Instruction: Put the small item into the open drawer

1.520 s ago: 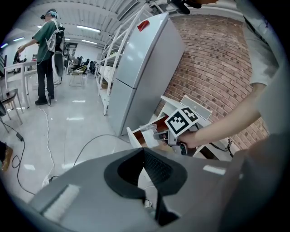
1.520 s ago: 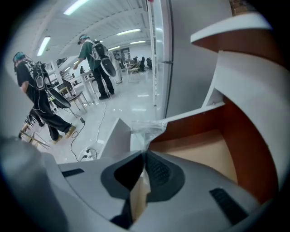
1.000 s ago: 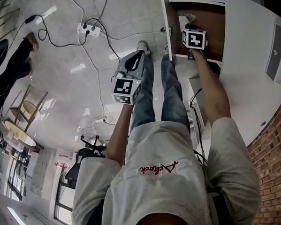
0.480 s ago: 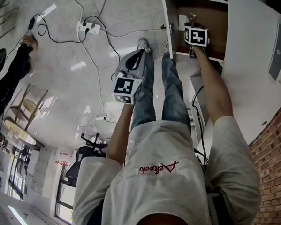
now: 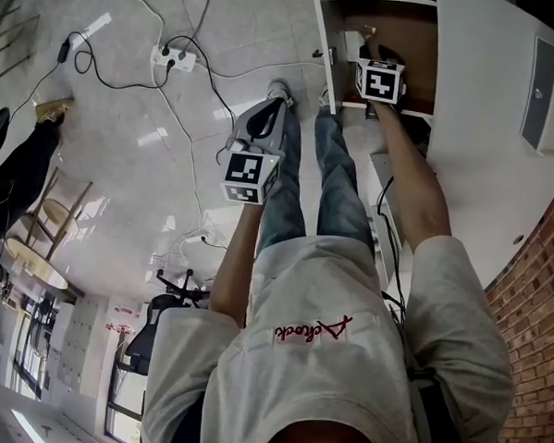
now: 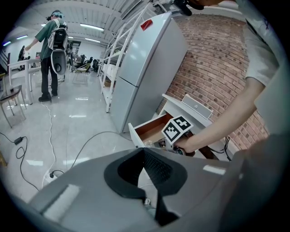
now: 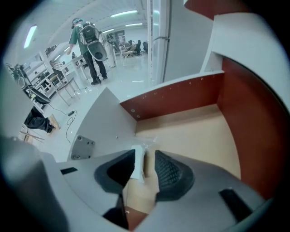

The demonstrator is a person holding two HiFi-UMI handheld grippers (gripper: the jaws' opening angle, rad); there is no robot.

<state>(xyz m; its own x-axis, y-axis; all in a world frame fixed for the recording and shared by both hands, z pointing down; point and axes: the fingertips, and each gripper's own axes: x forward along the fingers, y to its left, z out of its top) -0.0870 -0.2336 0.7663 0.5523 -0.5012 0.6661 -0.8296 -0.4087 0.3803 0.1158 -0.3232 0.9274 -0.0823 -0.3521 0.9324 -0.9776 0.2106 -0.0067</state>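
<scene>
The open drawer [image 5: 325, 52] has a white front and red-brown walls [image 7: 176, 102]; it also shows in the left gripper view [image 6: 149, 129]. My right gripper [image 7: 145, 159] points down into it [image 5: 369, 52]. Its jaws have just been opening and now stand open. The small item [image 7: 137, 164], white and in a clear bag, lies on the drawer's pale floor and shows through the gap, close to the left pad [image 7: 118, 168]. My left gripper [image 5: 260, 122] hangs over the floor beside the person's legs, shut and holding nothing [image 6: 152, 181].
The white cabinet top [image 5: 485, 134] runs along the brick wall [image 5: 541, 304]. A power strip [image 5: 174, 58] and cables lie on the tiled floor. A chair [image 5: 50, 218] stands at the left. Another person [image 6: 52, 59] and a grey fridge [image 6: 145, 68] are farther off.
The right gripper has lifted a little above the drawer floor. The other person at the head view's left edge has moved away.
</scene>
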